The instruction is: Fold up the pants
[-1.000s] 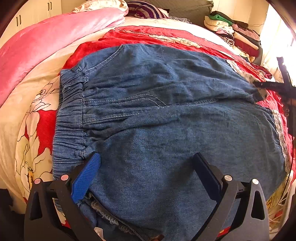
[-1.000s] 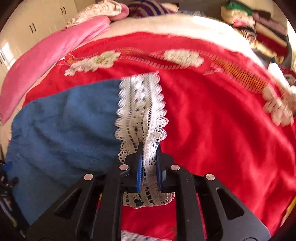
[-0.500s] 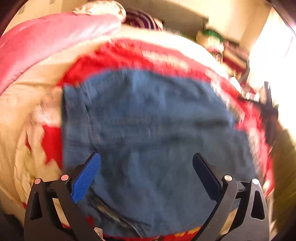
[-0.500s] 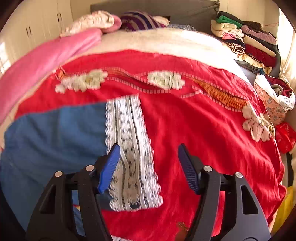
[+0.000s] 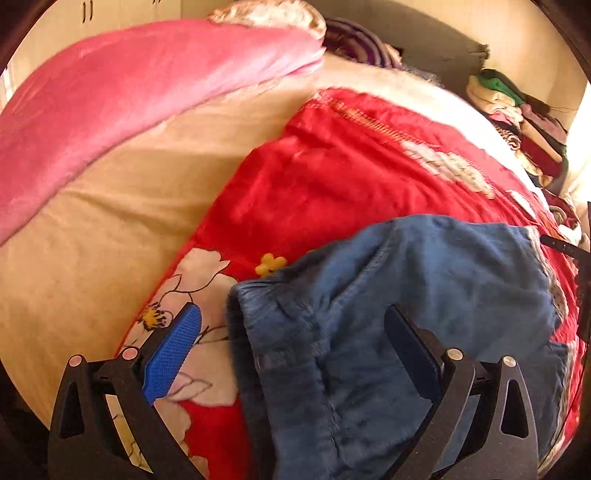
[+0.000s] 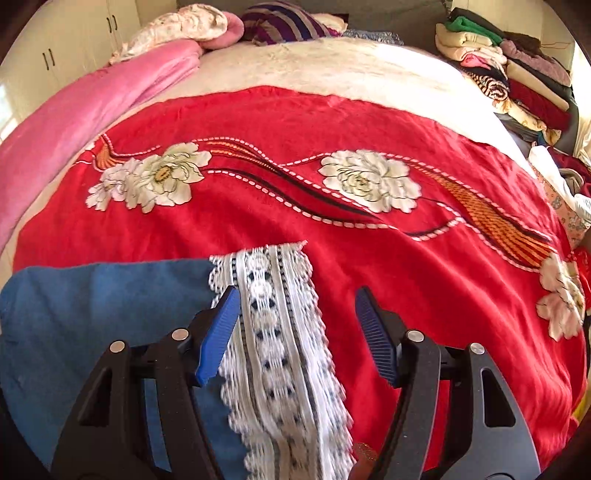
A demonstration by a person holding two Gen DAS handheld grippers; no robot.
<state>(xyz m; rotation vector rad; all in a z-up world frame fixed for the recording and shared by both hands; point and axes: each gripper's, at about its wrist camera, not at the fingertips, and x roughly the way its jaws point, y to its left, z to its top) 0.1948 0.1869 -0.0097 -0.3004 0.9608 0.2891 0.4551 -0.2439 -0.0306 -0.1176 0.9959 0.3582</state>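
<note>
Blue denim pants lie on a red flowered blanket; the elastic waistband is on their left. My left gripper is open above the waistband end, with the waistband edge between its fingers and nothing held. In the right wrist view the pants end in a white lace hem. My right gripper is open, with the lace hem lying flat between its fingers.
A pink quilt lies along the left of the bed, with pillows at the head. Stacks of folded clothes stand at the far right. A cream sheet borders the red blanket on the left.
My right gripper has opened and let go of the lace hem, which now lies flat. My left gripper has swung left toward the waistband, still open.
</note>
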